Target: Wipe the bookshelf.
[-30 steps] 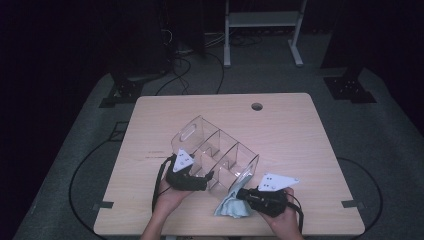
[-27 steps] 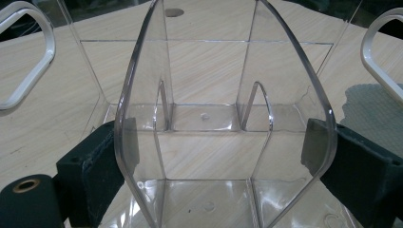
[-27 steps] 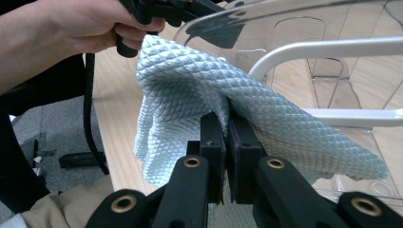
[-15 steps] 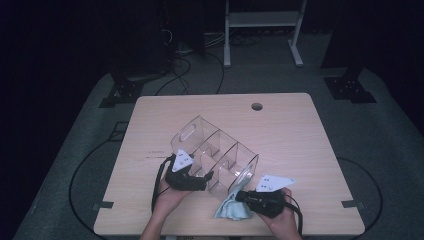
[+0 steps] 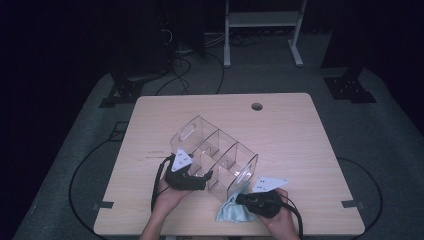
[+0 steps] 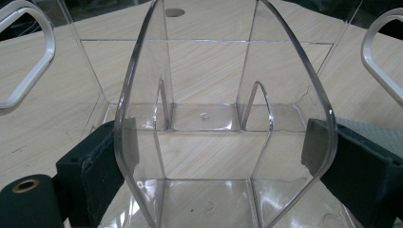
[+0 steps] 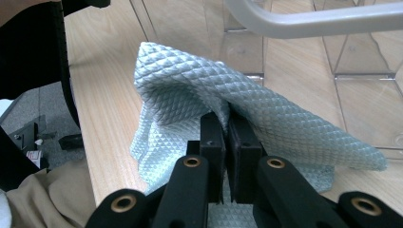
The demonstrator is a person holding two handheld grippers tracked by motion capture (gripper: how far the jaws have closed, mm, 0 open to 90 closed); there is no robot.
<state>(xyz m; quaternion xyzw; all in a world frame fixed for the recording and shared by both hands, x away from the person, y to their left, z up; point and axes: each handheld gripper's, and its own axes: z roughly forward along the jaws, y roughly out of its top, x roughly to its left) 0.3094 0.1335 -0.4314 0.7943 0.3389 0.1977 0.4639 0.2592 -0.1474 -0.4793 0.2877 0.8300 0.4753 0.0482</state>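
Note:
A clear plastic organizer (image 5: 215, 150) with several compartments and white-rimmed handle holes stands near the table's front middle. My left gripper (image 5: 202, 179) holds its near end. In the left gripper view the two pads (image 6: 102, 171) press on either side of a rounded clear compartment wall (image 6: 209, 118). My right gripper (image 5: 240, 199) sits just right of the organizer's front corner, shut on a light blue waffle-weave cloth (image 5: 232, 212). In the right gripper view the cloth (image 7: 190, 90) drapes over the closed jaws of the right gripper (image 7: 227, 123) and hangs onto the table beside the organizer's handle rim (image 7: 304, 19).
The wooden table (image 5: 300, 135) has a round cable hole (image 5: 257, 106) at the back. A white shelf frame (image 5: 262, 20) and dark stands rest on the grey floor behind. The table's front edge lies close below both hands.
My right gripper has sunk a little toward the table with the cloth still pinched. The left gripper and the organizer have stayed put.

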